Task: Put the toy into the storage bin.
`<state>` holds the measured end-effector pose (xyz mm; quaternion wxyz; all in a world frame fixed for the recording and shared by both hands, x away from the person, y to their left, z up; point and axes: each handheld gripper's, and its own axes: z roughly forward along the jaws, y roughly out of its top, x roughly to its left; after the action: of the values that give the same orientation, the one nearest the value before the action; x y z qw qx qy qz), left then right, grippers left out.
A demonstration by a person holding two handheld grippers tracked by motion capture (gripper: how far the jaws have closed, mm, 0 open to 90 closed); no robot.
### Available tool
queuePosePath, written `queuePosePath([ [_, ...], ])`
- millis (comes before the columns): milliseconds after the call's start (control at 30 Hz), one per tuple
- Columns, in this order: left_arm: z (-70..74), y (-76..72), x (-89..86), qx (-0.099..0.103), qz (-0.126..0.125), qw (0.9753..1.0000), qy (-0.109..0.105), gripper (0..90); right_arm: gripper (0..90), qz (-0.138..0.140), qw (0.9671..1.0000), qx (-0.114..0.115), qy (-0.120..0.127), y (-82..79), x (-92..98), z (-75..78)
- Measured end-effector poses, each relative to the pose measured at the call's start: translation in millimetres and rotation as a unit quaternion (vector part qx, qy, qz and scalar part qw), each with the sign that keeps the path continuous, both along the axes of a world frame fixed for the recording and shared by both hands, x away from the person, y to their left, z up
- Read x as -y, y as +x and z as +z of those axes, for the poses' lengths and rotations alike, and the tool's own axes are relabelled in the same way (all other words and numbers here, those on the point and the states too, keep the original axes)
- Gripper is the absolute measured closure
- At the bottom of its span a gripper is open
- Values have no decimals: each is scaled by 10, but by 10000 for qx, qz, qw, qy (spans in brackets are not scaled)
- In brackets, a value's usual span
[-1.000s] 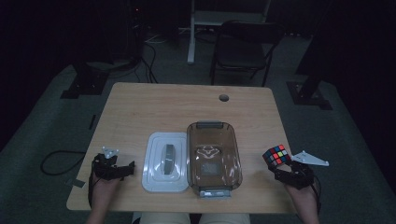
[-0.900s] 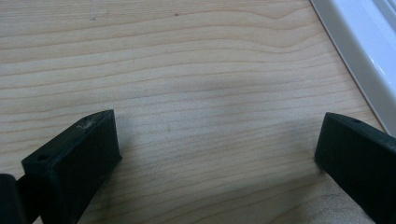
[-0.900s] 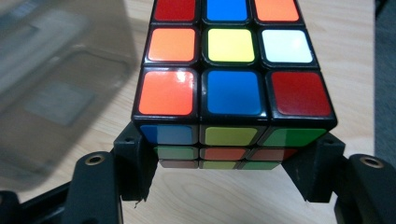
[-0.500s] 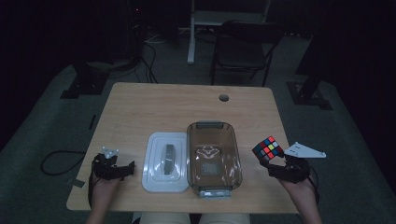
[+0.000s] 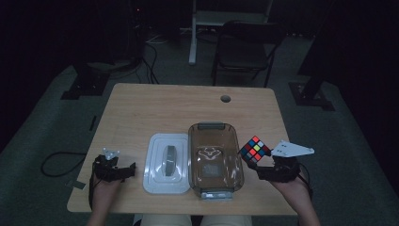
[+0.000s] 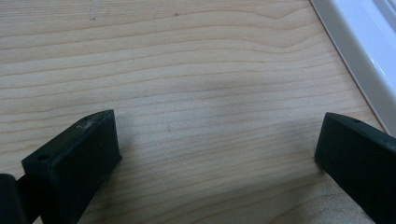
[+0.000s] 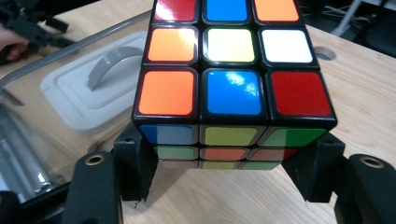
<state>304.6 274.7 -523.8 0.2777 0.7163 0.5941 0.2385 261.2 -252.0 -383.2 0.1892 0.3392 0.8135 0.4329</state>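
Observation:
A scrambled puzzle cube [image 5: 254, 149] [image 7: 231, 74] is held off the table, right beside the right rim of a clear brown plastic box [image 5: 215, 160]. My right gripper [image 5: 263, 165] [image 7: 229, 163] is shut on the cube, its jaws pressing the lower sides. The box's white lid [image 5: 166, 162] with a grey handle [image 7: 109, 67] lies flat to the left of the box. My left gripper [image 5: 123, 170] [image 6: 217, 154] rests low over bare wood at the table's front left, open, nothing between its jaws; the lid's edge [image 6: 359, 56] lies to its right.
A round cable hole [image 5: 225, 99] is at the back right of the wooden table [image 5: 179, 108]. A dark chair [image 5: 247, 44] stands behind the table. A cable [image 5: 56, 162] lies on the floor at left.
The right gripper has lifted the cube and carried it left, from near the table's right edge to beside the brown box. The left gripper has stayed put.

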Motion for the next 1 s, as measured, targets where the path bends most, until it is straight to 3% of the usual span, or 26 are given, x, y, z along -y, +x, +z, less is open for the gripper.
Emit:
queuePosePath([
  [300,0,0,0,-1,-2,10000,1,5,343,579,9977,-85,-340,40,-265,21],
  [500,0,0,-1,-4,-6,10000,7,5,342,943,9938,-226,-536,83,-415,33],
  [833,-1,2,-2,2,-16,10000,5,5,342,1520,9813,-606,-1018,238,-647,8],
  [1000,0,2,-2,2,-15,10000,5,6,343,1758,9721,-786,-1340,292,-750,-19],
])
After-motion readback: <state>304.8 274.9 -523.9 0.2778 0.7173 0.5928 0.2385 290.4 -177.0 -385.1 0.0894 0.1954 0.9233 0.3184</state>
